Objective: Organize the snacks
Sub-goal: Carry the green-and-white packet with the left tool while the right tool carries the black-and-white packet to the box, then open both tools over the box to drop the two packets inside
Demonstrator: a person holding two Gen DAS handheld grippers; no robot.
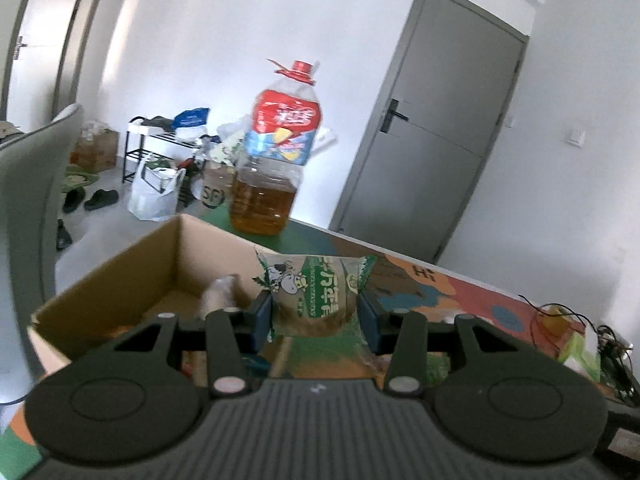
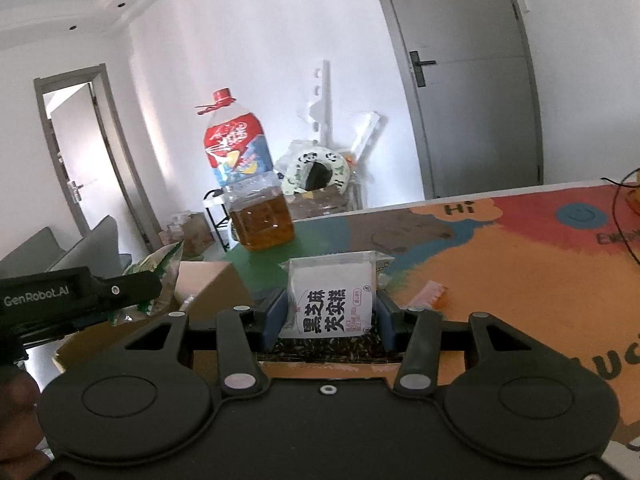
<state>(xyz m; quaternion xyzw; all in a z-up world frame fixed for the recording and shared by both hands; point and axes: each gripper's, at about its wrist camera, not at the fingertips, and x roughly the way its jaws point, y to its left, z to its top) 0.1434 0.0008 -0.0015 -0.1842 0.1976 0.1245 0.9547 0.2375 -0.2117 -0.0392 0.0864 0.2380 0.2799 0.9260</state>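
Colourful tabletop (image 2: 500, 264), grey door (image 2: 472, 80); left gripper (image 1: 316, 312) jaws clamp green packet (image 1: 316, 292), right gripper (image 2: 329, 314) white packet (image 2: 330, 300).

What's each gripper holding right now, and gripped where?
Left gripper: green snack packet, pinched at its two side edges. Right gripper: white snack packet, also pinched across its sides.

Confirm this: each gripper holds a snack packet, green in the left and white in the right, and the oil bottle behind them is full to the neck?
Not full: the oil bottle holds oil only in its lower part, as the right wrist view shows. The rest stands: the left gripper holds the green packet, the right gripper the white packet.
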